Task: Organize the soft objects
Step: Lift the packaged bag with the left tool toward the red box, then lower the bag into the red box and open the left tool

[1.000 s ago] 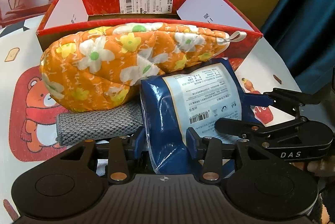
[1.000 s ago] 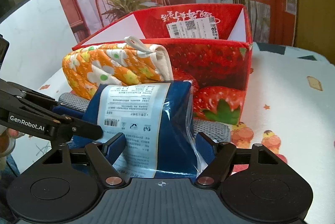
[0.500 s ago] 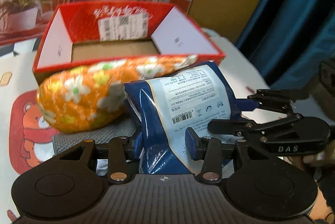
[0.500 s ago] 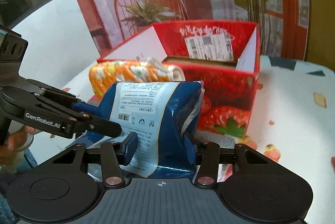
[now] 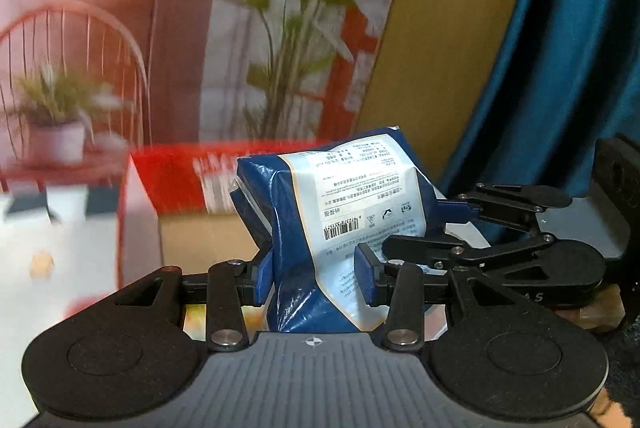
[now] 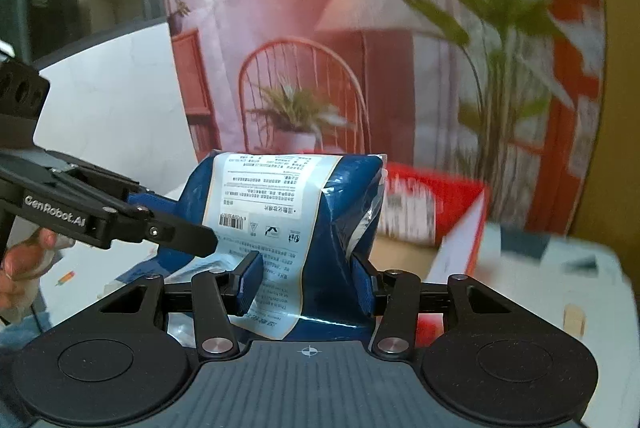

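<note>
Now you've got the blue pack [image 5: 320,228] lifted well clear of the table; a second ago it sat low by the orange flowered mitt and grey cloth, and both have dropped out of view. Your right gripper [image 6: 306,282] was wider then; it now pinches the pack on both sides. Your left gripper [image 5: 314,278] clamps it too, partly closed, pads pressing the film. Readable: "GenRobot.AI" on the left gripper's arm in the right view, a barcode on the pack's white label; small print too fine. Pack is glossy, crinkled, dented at the grip. Red box [image 6: 460,212] sits behind and below, blurred.
</note>
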